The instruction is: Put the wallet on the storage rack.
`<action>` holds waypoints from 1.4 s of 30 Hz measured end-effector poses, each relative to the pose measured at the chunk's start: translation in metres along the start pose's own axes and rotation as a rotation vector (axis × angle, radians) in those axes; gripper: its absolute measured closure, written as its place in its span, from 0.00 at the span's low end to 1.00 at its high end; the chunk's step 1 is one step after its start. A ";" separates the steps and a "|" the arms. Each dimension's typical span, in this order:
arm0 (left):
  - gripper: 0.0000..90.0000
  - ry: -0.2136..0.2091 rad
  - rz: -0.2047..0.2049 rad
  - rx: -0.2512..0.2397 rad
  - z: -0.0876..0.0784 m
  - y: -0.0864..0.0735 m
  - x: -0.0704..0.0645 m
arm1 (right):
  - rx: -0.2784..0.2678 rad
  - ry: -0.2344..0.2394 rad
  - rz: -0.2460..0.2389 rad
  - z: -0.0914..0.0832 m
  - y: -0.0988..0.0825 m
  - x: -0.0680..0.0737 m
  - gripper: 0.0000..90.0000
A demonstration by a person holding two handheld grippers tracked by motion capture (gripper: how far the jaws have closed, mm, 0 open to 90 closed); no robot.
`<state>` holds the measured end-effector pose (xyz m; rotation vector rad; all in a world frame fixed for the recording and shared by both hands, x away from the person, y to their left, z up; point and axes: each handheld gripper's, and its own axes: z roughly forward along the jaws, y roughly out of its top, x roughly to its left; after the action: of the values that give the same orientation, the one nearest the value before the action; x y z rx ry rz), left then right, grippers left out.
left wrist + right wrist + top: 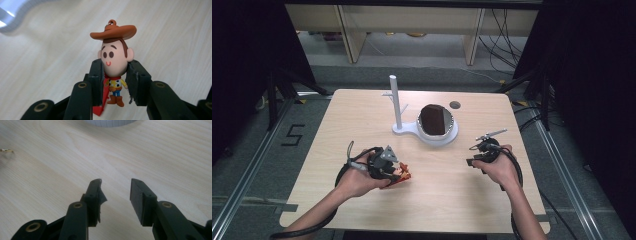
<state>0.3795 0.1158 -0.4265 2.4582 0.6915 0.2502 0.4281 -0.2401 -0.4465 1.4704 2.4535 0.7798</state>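
Cowboy figurine [115, 65] pinched at the head in my left gripper [116, 70], lifted off the table [437, 200], near side of the white stand [424, 131], my right gripper [115, 192] right of that stand, jaws apart on nothing, dark brown object [434, 119] on the stand's dish.

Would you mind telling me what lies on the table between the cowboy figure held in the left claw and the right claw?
Only bare tabletop lies between the cowboy figure in the left claw and the right claw, as the high view shows.
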 end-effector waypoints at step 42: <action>0.74 0.293 -0.239 -0.378 -0.060 0.027 0.069 | -0.128 0.008 0.072 0.011 -0.022 0.014 0.68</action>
<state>0.4301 0.1610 -0.3600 1.9787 0.9566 0.5968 0.4085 -0.2322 -0.4657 1.5181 2.3198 0.9395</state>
